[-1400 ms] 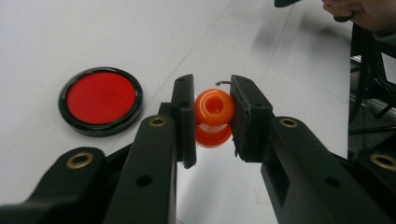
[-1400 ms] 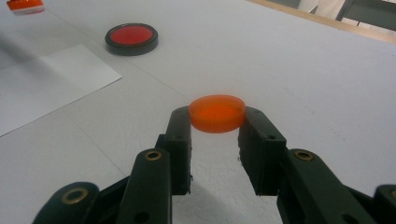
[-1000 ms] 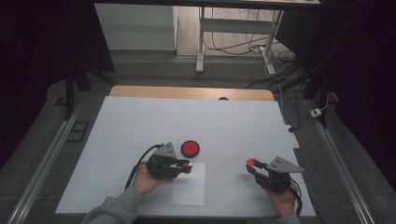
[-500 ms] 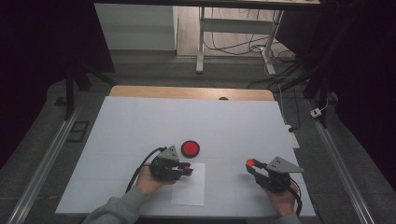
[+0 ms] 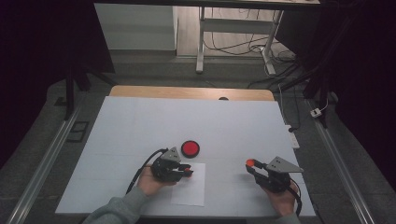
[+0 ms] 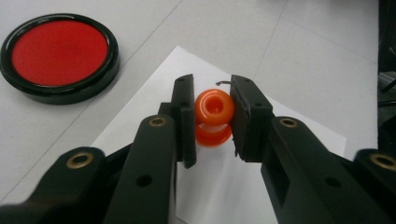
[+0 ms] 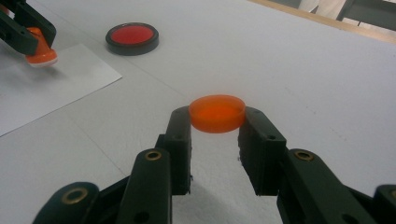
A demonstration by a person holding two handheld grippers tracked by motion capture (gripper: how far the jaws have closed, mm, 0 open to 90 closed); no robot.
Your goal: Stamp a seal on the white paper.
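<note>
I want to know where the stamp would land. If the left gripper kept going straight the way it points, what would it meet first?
Most likely the white sheet of paper: the left gripper, shut on the orange stamp, points down over it. The red ink pad lies off to one side, out of line.

In my left gripper view, my jaws cover both sides of the orange stamp (image 6: 213, 116); whether its base touches the white paper (image 6: 289, 140), cut off at the bottom edge, I cannot tell.
</note>
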